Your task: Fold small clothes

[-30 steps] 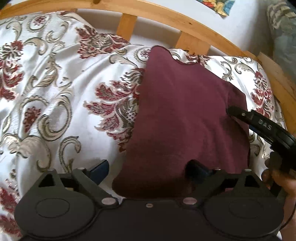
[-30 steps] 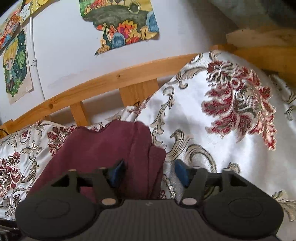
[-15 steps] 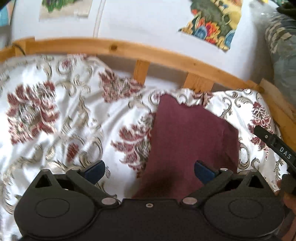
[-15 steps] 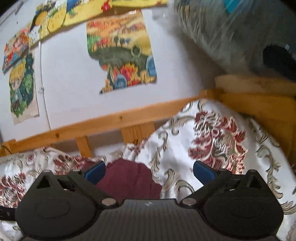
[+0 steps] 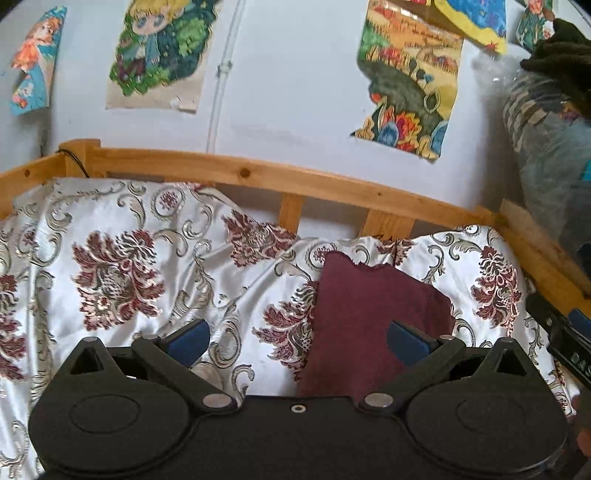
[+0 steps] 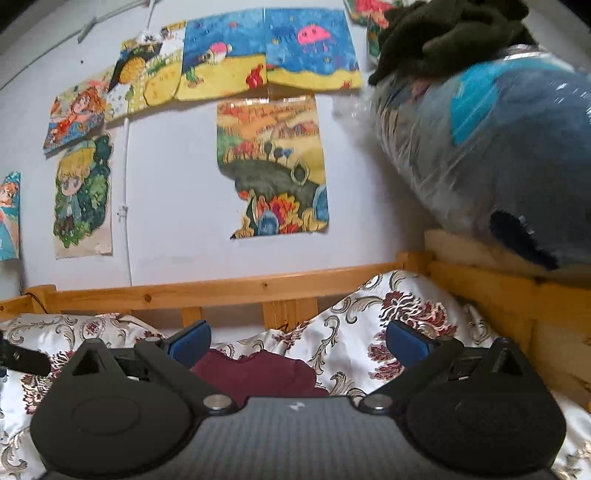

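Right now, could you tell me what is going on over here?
A person with a pair of handheld tongs in each hand is folding small clothes on a bed. A maroon garment lies folded on the floral bedspread. The left tongs and right tongs are open, holding nothing.

The folded garment (image 5: 373, 317) lies on the bedspread (image 5: 147, 266), toward the right side of the bed and just in front of the headboard rail (image 5: 258, 173). Behind the rail stands the wall with pictures (image 6: 273, 166) pinned on it. At the right, a wrapped bundle (image 6: 498, 147) sits above the bed's corner, a dark cloth (image 6: 443, 29) on top.
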Motion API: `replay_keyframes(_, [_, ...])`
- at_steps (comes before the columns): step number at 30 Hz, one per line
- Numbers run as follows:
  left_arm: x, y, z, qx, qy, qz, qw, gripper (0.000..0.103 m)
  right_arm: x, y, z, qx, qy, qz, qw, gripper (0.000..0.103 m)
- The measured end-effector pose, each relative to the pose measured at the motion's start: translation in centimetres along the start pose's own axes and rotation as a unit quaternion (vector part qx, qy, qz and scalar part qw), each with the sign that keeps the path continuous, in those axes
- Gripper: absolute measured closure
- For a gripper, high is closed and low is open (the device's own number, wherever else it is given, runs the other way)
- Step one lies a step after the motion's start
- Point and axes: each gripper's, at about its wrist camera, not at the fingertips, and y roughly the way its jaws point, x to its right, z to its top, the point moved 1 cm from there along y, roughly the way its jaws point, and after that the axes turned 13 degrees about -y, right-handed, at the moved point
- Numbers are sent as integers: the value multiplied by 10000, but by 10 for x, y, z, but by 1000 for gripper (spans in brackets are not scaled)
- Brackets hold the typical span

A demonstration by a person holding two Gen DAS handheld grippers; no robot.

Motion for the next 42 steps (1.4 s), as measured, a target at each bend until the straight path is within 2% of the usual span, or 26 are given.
replay_keyframes(14, [-29, -67, -27, 237, 204, 40, 9995, 1, -29, -108, -13, 239, 118, -414, 9988, 0])
replay_keyframes(17, [-41, -80, -37, 313, 204, 94, 9993, 1, -36, -126, -15, 269, 171, -512, 9982, 0])
replay_keyframes(21, [-58, -94, -50, 224, 150, 79, 9996, 1, -47, -148, -17, 313, 144, -641, 9973, 0])
replay_keyframes(26, [-76, -109, -58, 375, 298, 81, 9988, 1, -64, -170, -17, 297, 33, -806, 9963, 0])
replay_keyframes(29, [-87, -114, -61, 457, 309, 55, 9985, 1, -77, -180, -18, 184, -66, -842, 9963, 0])
replay_keyframes(34, [-105, -108, -73, 585, 296, -216, 9976, 1, -102, -189, -27, -121, -301, -674, 9972, 0])
replay_keyframes(38, [-117, -95, -89, 498, 419, -164, 9977, 1, -123, -186, -32, -285, -769, -607, 9948, 0])
replay_keyframes(42, [-122, -86, -98, 445, 595, -53, 9972, 1, -134, -176, -39, -565, -850, -578, 9931, 0])
